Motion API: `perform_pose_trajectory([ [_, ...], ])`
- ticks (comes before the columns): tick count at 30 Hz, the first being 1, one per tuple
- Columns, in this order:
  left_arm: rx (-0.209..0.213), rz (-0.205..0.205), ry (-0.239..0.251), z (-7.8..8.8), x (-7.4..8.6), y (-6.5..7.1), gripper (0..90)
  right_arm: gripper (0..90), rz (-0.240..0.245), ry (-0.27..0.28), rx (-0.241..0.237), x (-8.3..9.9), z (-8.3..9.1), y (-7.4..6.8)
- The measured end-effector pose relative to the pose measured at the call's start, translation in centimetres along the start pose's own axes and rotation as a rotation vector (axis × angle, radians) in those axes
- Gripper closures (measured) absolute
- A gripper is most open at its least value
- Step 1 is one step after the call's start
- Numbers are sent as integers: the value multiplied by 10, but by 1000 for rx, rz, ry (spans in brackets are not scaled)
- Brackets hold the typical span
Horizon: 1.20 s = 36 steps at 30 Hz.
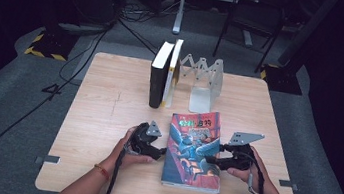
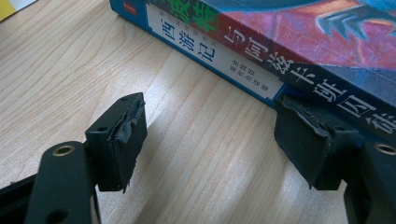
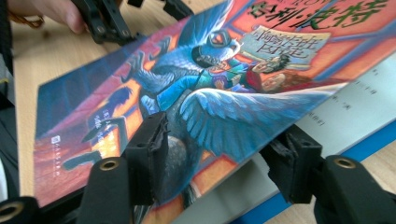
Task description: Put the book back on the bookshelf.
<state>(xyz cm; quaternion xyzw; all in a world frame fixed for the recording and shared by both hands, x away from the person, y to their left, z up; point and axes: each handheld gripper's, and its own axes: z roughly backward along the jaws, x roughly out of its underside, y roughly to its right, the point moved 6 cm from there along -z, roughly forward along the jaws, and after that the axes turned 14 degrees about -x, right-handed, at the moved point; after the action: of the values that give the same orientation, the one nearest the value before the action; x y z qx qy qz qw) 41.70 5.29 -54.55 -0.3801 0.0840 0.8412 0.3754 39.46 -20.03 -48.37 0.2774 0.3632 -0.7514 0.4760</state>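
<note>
Dark floor and cables surround the wooden bench (image 1: 108,104), which carries everything. Largest on it is the colourful book (image 1: 194,150), lying flat near the front edge, a little right of the middle, its illustrated cover up and its spine toward the left edge. Toward the back edge, near the middle, two upright books (image 1: 164,75) stand together, a black one and a white one, with a grey metal bookend (image 1: 206,84) just beside them on the right. The left gripper (image 1: 160,151) sits at the book's spine side; in the left gripper view its jaws stand apart with bare wood between them, one pad right against the spine (image 2: 261,70), though whether it presses I cannot tell. The right gripper (image 1: 212,160) is at the book's opposite long edge; in the right gripper view the front cover (image 3: 187,93) is lifted off the pages and passes between the jaws, one above it and one below. Those jaws are partly apart, and the pads do not visibly clamp the cover.
</note>
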Motion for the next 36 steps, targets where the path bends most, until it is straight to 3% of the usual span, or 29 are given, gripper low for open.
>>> perform_pose_trajectory([
  [3,1,0,2,0,0,0,255,377,-31,39,41,-2,4,6],
  [5,-1,0,1,0,0,0,255,370,-55,34,68,-1,5,11],
  [11,-24,-17,7,-1,-1,0,246,372,-69,44,57,-1,6,20],
  [15,-24,-15,8,-2,-2,-2,249,455,-76,52,25,-7,4,23],
  [18,-57,-19,37,-2,-6,-5,298,606,-49,64,10,-14,0,21],
  [21,-85,-53,48,-1,-10,-5,338,704,-26,94,-11,-15,2,19],
  [22,-80,-69,39,-4,-12,-7,347,712,-16,97,-14,-15,3,18],
  [27,-61,-44,46,-10,-18,-16,395,741,34,94,11,-17,3,14],
  [29,-64,-42,63,-11,-21,-18,492,743,38,100,13,-17,3,13],
  [31,-36,-24,64,-13,-24,-20,549,745,53,110,11,-17,4,13],
  [36,-44,-26,108,-12,-30,-22,659,750,86,124,22,-19,6,9],
])
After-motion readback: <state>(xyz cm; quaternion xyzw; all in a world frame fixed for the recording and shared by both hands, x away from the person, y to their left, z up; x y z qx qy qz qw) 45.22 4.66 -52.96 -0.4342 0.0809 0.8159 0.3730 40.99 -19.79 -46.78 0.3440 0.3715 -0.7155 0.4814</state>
